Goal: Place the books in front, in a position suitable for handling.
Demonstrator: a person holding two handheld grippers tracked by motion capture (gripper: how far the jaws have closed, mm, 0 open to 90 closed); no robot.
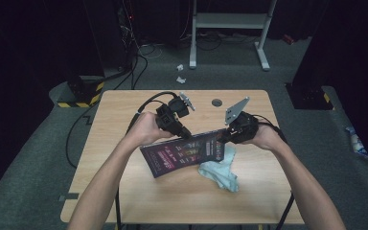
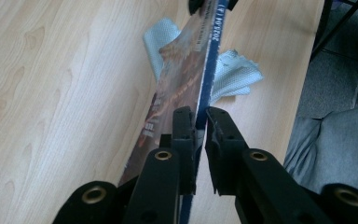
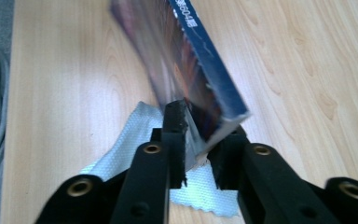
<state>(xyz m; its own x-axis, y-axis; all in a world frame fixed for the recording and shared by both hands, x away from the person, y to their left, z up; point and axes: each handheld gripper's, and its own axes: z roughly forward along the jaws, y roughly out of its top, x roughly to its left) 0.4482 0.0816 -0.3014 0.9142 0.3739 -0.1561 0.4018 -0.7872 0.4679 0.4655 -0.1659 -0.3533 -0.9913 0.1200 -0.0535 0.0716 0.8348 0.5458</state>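
book (image 1: 184, 154): dark purple cover, my view shows its blue spine
cloth (image 1: 220, 171): pale blue-grey
table (image 1: 124, 110): light wood grain
my grippers: black

The table (image 1: 124, 201) offers bare wood along its near edge, left side and far right corner for passage. The centre is obstructed by the book (image 1: 182, 154), held off the surface, and the pale cloth (image 1: 220, 171) beneath its right end. A round grommet (image 1: 216, 102) sits near the far edge.
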